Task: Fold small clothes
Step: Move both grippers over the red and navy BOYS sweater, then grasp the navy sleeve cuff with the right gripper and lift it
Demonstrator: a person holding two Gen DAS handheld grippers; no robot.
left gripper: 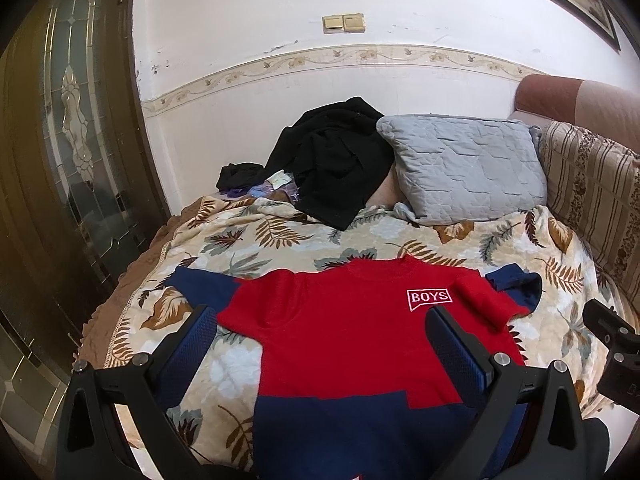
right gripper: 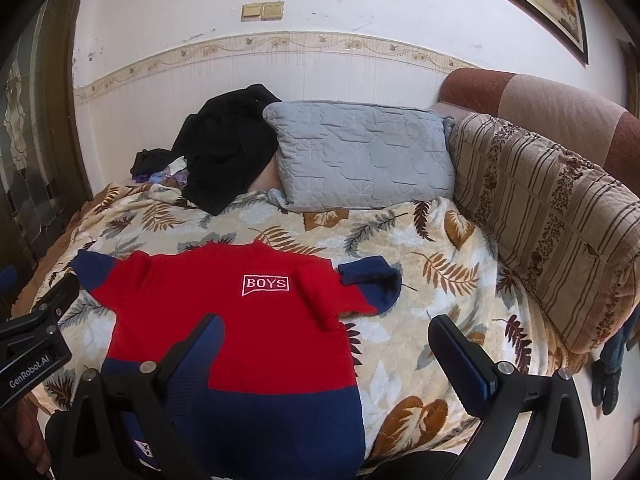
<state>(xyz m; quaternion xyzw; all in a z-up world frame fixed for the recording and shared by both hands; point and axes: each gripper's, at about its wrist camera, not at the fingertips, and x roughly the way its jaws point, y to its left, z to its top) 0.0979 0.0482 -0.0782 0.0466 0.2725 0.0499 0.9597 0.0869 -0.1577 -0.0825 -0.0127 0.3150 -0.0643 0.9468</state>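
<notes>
Red-and-navy sweater [left gripper: 352, 340] lay flat; left gripper [left gripper: 320, 344] and right gripper [right gripper: 324, 356] spread, empty. Advise pinching sleeve cuffs squarely.

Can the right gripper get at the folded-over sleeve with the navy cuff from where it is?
Probably yes: the right gripper is open, and nothing lies between it and the navy cuff on the blanket.

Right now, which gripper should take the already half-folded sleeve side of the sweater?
Right. The right gripper hangs open near the bunched navy-cuffed sleeve of the sweater; the left gripper sits over the opposite side.
</notes>
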